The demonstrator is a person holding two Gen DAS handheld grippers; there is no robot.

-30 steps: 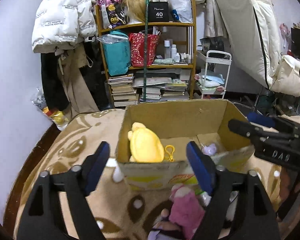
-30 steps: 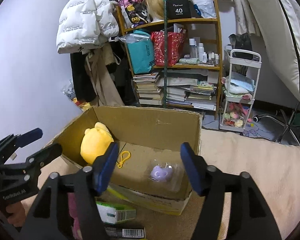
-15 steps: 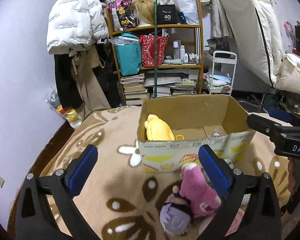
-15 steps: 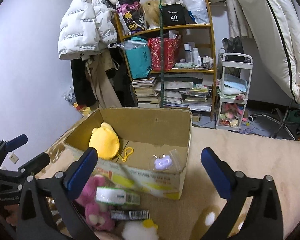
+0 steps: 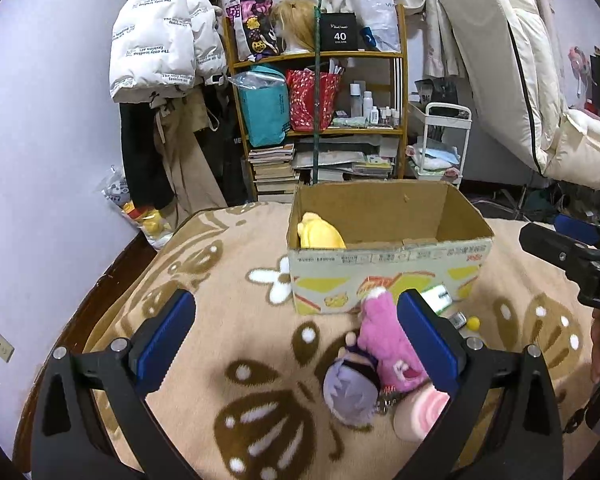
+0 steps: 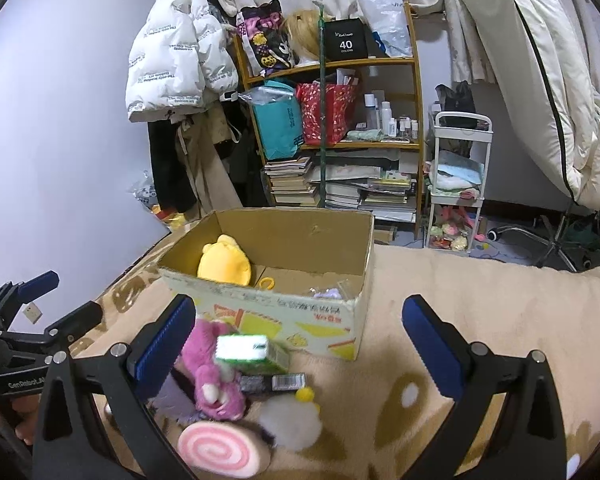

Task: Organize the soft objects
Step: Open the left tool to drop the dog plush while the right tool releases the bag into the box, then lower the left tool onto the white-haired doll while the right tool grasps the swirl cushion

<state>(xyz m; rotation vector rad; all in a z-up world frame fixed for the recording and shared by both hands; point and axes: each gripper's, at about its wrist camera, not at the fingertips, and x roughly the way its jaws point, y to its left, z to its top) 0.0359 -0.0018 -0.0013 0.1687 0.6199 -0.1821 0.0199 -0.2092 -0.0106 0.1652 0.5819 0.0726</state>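
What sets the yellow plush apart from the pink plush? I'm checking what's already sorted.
The yellow plush sits inside the cardboard box, leaning in its left corner; the pink plush lies outside on the blanket, against the box's front. The yellow one sits apart from the box's other contents; the pink one is crowded among other items. Both are soft toys, and neither is gripped.

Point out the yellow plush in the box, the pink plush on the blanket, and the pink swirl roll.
yellow plush [image 6: 225, 264], right wrist view, on its back.
pink plush [image 5: 384, 340], left wrist view, on its body.
pink swirl roll [image 6: 219, 449], right wrist view, on its spiral face.
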